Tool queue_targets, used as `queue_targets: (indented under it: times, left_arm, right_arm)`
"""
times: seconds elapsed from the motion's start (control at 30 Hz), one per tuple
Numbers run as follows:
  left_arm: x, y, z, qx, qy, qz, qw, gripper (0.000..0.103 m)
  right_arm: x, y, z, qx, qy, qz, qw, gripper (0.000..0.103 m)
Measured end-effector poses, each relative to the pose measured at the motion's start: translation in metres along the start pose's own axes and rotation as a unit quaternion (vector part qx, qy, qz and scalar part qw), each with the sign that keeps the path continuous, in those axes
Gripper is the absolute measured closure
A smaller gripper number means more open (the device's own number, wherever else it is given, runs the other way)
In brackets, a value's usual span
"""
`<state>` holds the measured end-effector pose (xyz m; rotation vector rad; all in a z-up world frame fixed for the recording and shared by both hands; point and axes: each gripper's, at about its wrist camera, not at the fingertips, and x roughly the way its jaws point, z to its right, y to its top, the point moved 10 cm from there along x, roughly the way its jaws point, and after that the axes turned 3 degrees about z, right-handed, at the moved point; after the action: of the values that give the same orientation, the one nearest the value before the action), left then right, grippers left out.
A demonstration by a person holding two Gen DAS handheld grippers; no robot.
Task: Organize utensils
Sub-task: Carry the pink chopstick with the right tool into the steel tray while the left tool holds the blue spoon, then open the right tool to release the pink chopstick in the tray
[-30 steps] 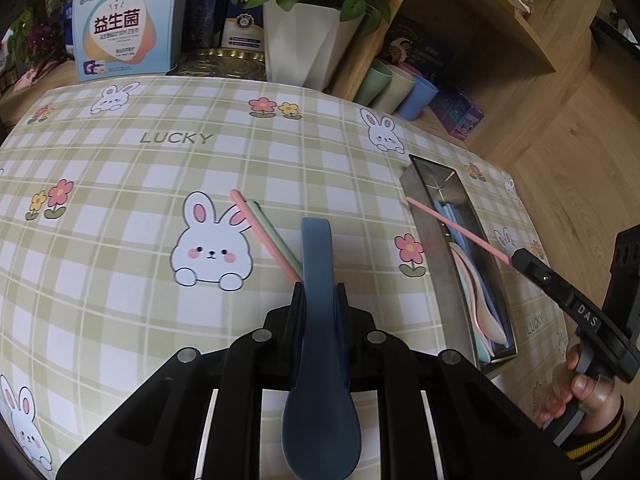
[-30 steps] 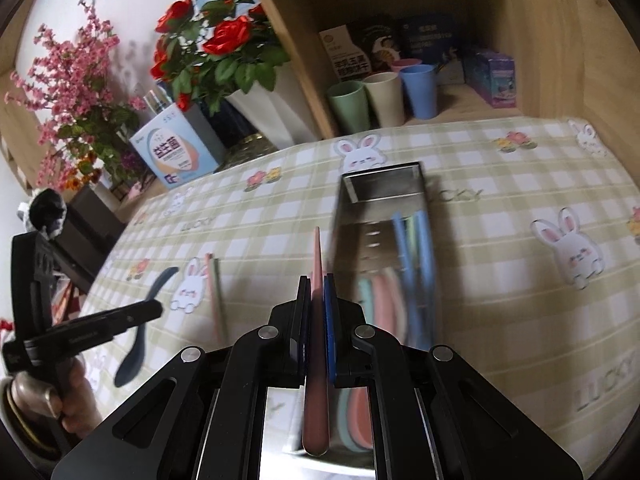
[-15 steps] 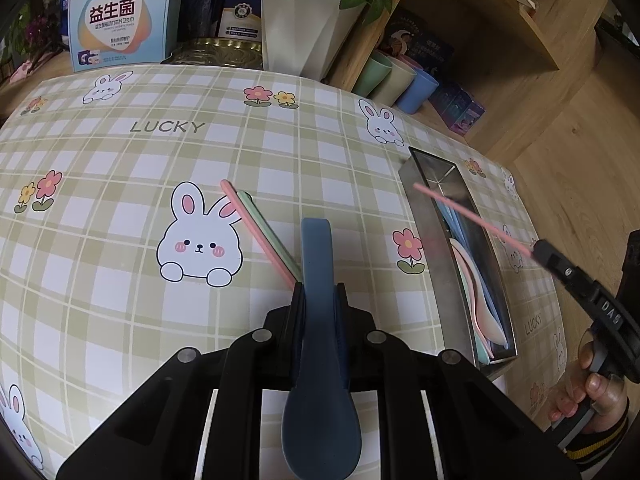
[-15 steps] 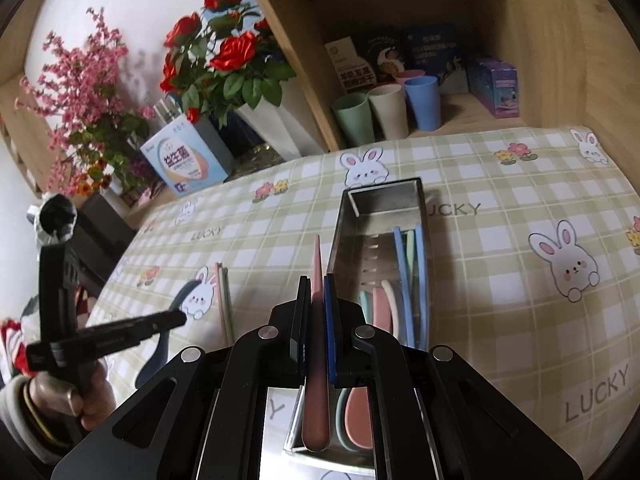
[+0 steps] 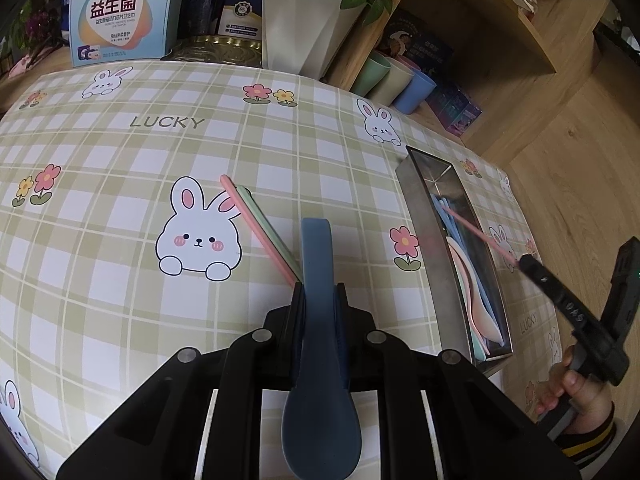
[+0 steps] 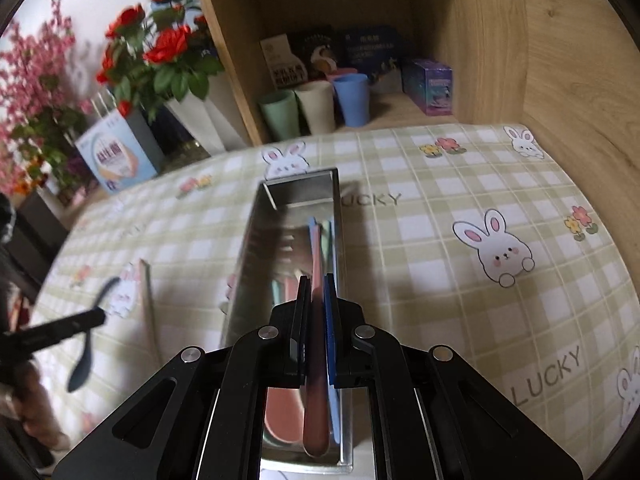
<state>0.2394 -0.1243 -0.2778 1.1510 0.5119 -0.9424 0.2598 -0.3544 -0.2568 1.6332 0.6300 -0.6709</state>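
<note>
Nearest in the left wrist view, the left gripper (image 5: 320,296) is clamped on the handle of a dark blue spoon (image 5: 318,344); the bowl hangs back toward the camera and the handle tip points out over the checked tablecloth (image 5: 120,280). The grip sits partway along the handle, which likely keeps the spoon balanced for carrying. Just past the fingertips, a pink chopstick (image 5: 256,232) and a pale green chopstick (image 5: 268,228) lie side by side on the cloth, touching, not yet collected.

In the right wrist view, the right gripper (image 6: 318,300) is pinched shut on a thin pink utensil (image 6: 316,360), held lengthwise over the metal tray (image 6: 244,264), so it seems lined up to drop in alongside the others. The tray lies directly below and ahead of that gripper, holding pastel spoons and blue and green sticks that all point the same way.

From the left gripper, the tray is off to the right, well apart from the spoon.

Farther back stand three cups (image 6: 312,106) on a wooden shelf, a white vase of red roses (image 5: 304,24) and a printed box (image 5: 120,12)
</note>
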Motion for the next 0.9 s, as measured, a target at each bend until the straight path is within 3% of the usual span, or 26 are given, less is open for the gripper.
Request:
queue_targets:
  times: [0.23, 0.6, 0.63, 0.7, 0.73, 0.77, 0.9]
  left_arm:
    - [-0.002, 0.0, -0.005, -0.006, 0.003, 0.001, 1.0, 0.089]
    - [0.0, -0.002, 0.015, -0.014, -0.026, -0.019, 0.9994, 0.089]
    - [0.0, -0.002, 0.018, -0.017, -0.031, -0.023, 0.9991, 0.089]
    - [0.001, -0.003, 0.027, -0.021, -0.039, -0.031, 0.9985, 0.089]
    - [0.002, -0.002, 0.032, -0.024, -0.043, -0.035, 0.9982, 0.089]
    - [0.003, -0.002, 0.038, -0.029, -0.048, -0.04, 0.9977, 0.089]
    - [0.009, 0.0, 0.062, -0.05, -0.067, -0.057, 0.9949, 0.089]
  right_arm:
    - [0.018, -0.014, -0.003, 0.003, -0.013, -0.029, 0.999, 0.097]
    - [0.002, -0.005, 0.006, 0.021, -0.015, -0.027, 0.999, 0.094]
    - [0.002, -0.008, 0.005, 0.02, -0.012, -0.032, 0.999, 0.091]
    - [0.001, -0.009, 0.004, 0.019, -0.011, -0.033, 0.999, 0.074]
    - [-0.001, -0.009, 0.005, 0.018, -0.012, -0.03, 0.999, 0.059]
    - [-0.002, -0.009, 0.005, 0.018, -0.012, -0.025, 0.999, 0.051]
    - [-0.004, -0.009, 0.01, 0.019, -0.009, -0.028, 0.999, 0.042]
